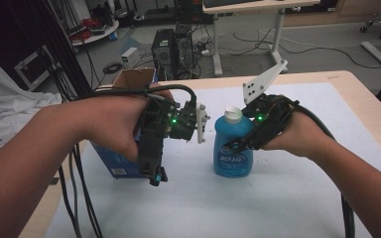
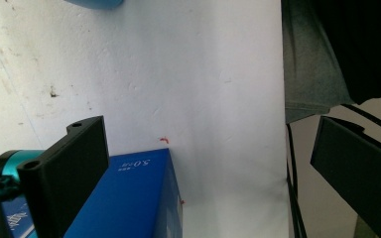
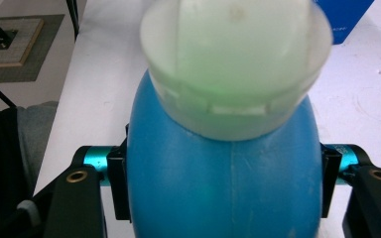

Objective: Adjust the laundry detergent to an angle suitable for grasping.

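Black right tool point(image 1: 235, 146) set around blue plastic bottle with white cap point(image 1: 233, 144), jaws flanking its sides, contact not discernible. Bottle upright on white-covered table point(image 1: 278, 198). Left tool point(image 1: 155, 176) wide open, empty (pointing down), just beside blue cardboard box point(image 1: 121, 163).

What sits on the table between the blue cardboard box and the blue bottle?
Nothing: in the high view only bare white table cover separates the blue cardboard box from the blue plastic bottle.

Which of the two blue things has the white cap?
The blue bottle, standing upright between the right gripper's jaws. The blue box by the left gripper has an open cardboard top.
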Motion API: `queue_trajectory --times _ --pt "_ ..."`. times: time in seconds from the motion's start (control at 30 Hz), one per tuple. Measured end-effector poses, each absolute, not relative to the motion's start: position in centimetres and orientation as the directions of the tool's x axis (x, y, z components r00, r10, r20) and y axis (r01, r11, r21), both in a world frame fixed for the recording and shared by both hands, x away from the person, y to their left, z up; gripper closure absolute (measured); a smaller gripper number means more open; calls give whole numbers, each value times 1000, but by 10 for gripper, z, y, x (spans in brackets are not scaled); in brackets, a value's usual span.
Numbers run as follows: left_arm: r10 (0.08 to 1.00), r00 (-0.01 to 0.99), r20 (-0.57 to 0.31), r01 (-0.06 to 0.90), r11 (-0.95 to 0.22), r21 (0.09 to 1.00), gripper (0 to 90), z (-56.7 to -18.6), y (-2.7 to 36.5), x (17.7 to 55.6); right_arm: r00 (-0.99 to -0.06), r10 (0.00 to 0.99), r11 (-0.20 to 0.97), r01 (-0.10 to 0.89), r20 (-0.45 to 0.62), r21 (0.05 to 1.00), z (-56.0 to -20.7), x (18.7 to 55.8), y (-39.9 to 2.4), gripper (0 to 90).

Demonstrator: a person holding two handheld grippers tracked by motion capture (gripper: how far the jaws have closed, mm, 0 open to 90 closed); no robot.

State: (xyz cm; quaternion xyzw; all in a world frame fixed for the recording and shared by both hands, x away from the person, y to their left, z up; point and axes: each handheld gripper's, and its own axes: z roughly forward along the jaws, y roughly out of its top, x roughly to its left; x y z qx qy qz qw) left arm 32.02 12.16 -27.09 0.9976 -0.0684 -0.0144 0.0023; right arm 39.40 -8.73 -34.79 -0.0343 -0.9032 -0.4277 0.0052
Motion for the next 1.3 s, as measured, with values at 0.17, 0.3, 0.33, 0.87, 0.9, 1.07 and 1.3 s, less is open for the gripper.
queue_trajectory --times 0.17,0.3,0.33,0.87,0.9,1.07,1.3 --pt "-136 990 -28 -136 -991 8 17 -271 121 320 -996 81 617 86 45 782 -346 395 -90 287" --pt "-139 990 -29 -139 -990 7 17 -271 121 320 -995 86 615 93 50 783 -345 395 -91 256" --pt "-140 990 -29 -140 -990 5 17 -271 121 320 -995 86 615 93 50 783 -345 395 -91 256" --pt "-133 991 -26 -133 -991 3 17 -271 121 319 -993 107 589 111 58 801 -341 394 -95 228" --pt "-133 991 -26 -133 -991 1 17 -271 121 319 -993 106 583 111 60 805 -340 394 -96 228" --pt "-130 991 -25 -130 -991 2 17 -270 121 319 -992 94 585 119 79 802 -340 394 -97 225" --pt "-131 991 -27 -131 -991 -1 17 -270 119 319 -993 98 573 116 73 811 -337 392 -98 195"
